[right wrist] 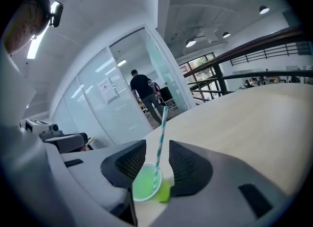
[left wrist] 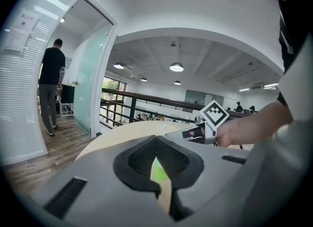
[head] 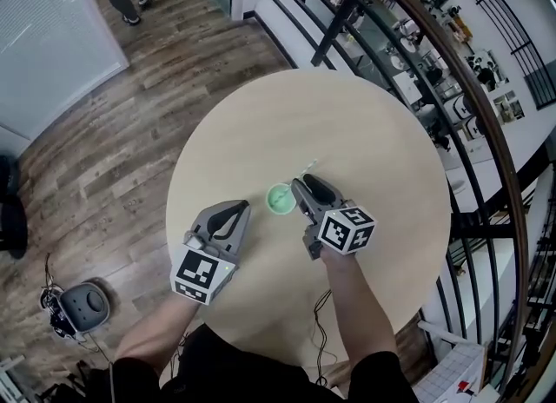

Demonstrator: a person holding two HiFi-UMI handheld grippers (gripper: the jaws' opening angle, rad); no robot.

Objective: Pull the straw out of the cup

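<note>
Small translucent green cup [head: 279, 199] upright on round beige table [head: 382, 123], near the middle, a little toward the person's side. Rim round and open, green inside. Paper straw [head: 307, 168] with teal and white stripes standing in cup, leaning up and away toward the far right, top end well above rim. In the right gripper view, lower end of straw inside cup, against the rim on the right side.

Right gripper [head: 304, 181] just beside cup on its right, tips over the rim. Jaws parted, one dark ribbed pad on each side of straw, straw in the gap between them; contact with either pad not clear, not clenched on it. Cup sitting low between the jaw bases.

Left gripper [head: 241, 207] near cup on its left, apart from it, tip aimed toward cup. Jaws pressed together at the tips, nothing between them; only a thin slit lower down, with green of cup and beige tabletop showing through it.

Open tabletop on every side of cup; far edge and right edge well apart from it, near edge closer, at the person's body. Thin cable [head: 318, 332] over the near edge. Black railing [head: 452, 71] curving just beyond the table's far right side. Wood floor [head: 130, 123] open to the left. Standing person [right wrist: 145, 94] well off by the glass wall.
</note>
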